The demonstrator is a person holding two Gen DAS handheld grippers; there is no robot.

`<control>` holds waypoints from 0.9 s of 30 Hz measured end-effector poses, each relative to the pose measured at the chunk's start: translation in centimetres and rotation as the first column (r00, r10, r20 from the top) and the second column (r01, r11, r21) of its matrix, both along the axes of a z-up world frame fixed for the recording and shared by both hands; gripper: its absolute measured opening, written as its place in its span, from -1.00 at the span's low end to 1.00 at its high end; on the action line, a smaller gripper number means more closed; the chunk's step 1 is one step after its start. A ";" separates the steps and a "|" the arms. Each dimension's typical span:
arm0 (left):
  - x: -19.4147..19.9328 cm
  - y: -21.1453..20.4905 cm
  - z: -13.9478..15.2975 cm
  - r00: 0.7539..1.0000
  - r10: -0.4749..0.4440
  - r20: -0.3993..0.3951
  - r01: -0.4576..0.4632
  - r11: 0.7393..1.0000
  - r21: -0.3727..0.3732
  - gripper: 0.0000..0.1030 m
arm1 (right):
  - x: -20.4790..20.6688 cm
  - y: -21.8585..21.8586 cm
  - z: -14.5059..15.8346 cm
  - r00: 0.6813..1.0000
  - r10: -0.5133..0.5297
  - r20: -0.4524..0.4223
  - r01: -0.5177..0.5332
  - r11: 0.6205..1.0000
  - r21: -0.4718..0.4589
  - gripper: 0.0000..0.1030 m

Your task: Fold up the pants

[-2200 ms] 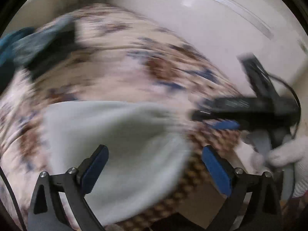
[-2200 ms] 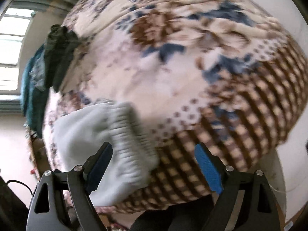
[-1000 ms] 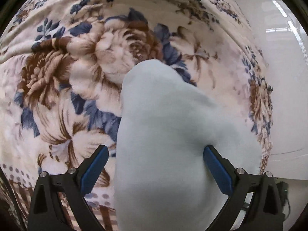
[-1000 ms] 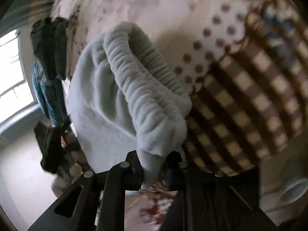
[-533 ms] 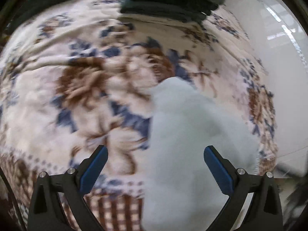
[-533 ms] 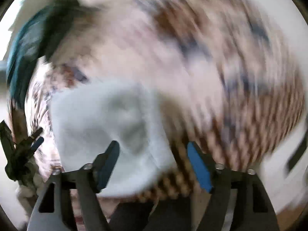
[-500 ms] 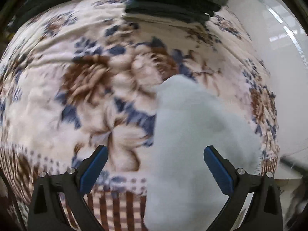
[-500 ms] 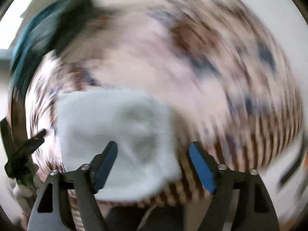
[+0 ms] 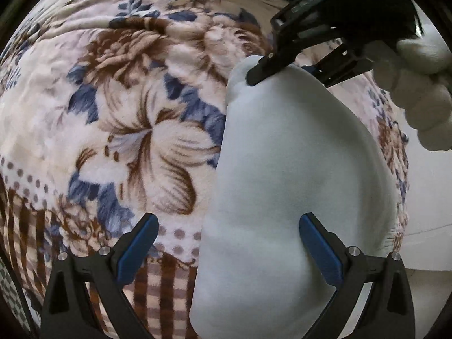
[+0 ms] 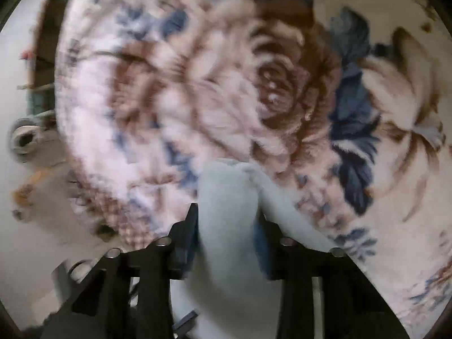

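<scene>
On a plush floral blanket (image 9: pixel 118 130), pale grey fleece pants (image 9: pixel 288 175) are lying folded into a long soft bundle, running away from the left gripper (image 9: pixel 226 240) toward the far end. The right gripper (image 10: pixel 226 231), held in a white-gloved hand (image 9: pixel 418 84), is pinching that far corner, its jaws having just been closing with cloth between them. The left gripper's blue-padded fingers (image 9: pixel 135 245) are standing wide, empty, straddling the near end, one over blanket.
</scene>
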State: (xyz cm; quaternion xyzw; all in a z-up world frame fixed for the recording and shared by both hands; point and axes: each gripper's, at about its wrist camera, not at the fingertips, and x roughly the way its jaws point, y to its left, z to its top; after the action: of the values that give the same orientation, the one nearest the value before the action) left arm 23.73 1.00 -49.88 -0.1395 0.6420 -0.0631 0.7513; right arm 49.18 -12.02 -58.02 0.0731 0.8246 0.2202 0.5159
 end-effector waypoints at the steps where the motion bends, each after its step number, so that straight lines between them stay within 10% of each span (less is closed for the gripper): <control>1: -0.2 0.2 -0.1 1.000 0.008 0.007 -0.008 1.000 -0.015 1.00 | 0.1 -0.7 -0.3 0.997 -0.075 0.006 0.076 0.997 -0.027 -0.42; 4: -0.6 0.4 -0.3 1.000 0.018 0.015 -0.017 0.998 -0.059 1.00 | 0.1 -5.6 -1.9 0.890 -0.449 -0.081 0.449 0.893 -0.014 -0.45; 7: -0.8 0.0 -0.8 1.000 0.000 -0.006 -0.001 0.998 -0.062 1.00 | -2.3 -7.5 -4.0 0.791 -0.573 -0.213 0.589 0.808 0.015 -0.44; 10: -0.3 0.4 0.0 1.000 -0.003 -0.009 0.002 0.995 -0.100 1.00 | -1.9 -7.0 -2.2 0.843 -0.504 -0.187 0.524 0.848 0.076 -0.12; 13: 0.4 0.9 2.6 0.996 -0.036 0.081 0.046 0.991 -0.124 0.97 | -1.5 -7.0 4.2 0.928 -0.371 0.039 0.362 0.921 0.147 0.72; 19: 3.1 0.3 4.9 0.986 -0.117 0.118 0.145 0.954 -0.262 0.97 | -8.2 -15.4 12.0 0.869 -0.230 0.438 0.263 0.965 -0.016 0.90; 27: 4.2 -4.5 2.0 0.944 -0.321 0.081 0.331 0.918 -0.219 0.97 | -21.9 -27.0 3.7 0.815 -0.529 0.237 0.518 0.848 0.111 0.90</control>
State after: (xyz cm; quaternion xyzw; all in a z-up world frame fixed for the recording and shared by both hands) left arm 27.97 -3.48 -47.92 -0.1149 0.6282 -0.2640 0.7229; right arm 27.23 -39.06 -54.30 0.2783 0.6933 0.0943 0.6581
